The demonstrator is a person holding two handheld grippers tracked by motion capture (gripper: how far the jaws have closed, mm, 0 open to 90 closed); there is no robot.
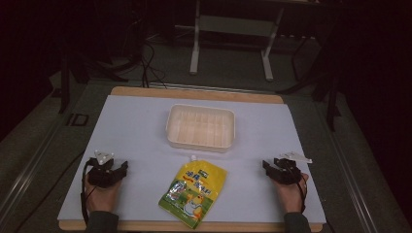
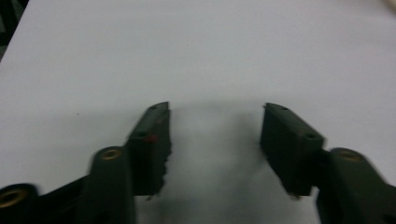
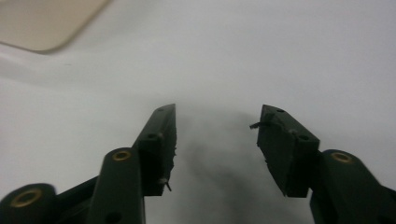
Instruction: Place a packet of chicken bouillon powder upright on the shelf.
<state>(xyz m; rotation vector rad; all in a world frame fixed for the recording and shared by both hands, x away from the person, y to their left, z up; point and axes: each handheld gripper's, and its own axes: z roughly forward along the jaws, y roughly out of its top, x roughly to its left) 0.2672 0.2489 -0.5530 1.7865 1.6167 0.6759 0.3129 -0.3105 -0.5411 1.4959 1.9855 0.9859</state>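
A: Left gripper (image 2: 215, 135) — standing with jaws spread wide, gripping nothing, bare white sheet (image 2: 201, 56) showing between them.

B: Right gripper (image 3: 217, 140) — likewise gaping, empty, hovering low over the sheet; corner of the cream tray (image 3: 44, 23) sitting at the upper left of the right gripper view.

A: Seen from the high view: left gripper (image 1: 111, 171) resting near the sheet's left front edge, right gripper (image 1: 278, 169) near the right front edge, both well apart.

B: Lying flat between them, closer to the front edge: yellow spouted pouch (image 1: 194, 193), white cap pointing toward the tray (image 1: 200, 127). Touching neither gripper. Open sheet running on both sides of it.

A: Tray sitting mid-sheet, just beyond the pouch's cap, empty inside.

B: Print on the pouch: green banner, cartoon figure; characters too small for reading.

A: Wooden table rim (image 1: 194, 93) showing past the sheet's far edge.
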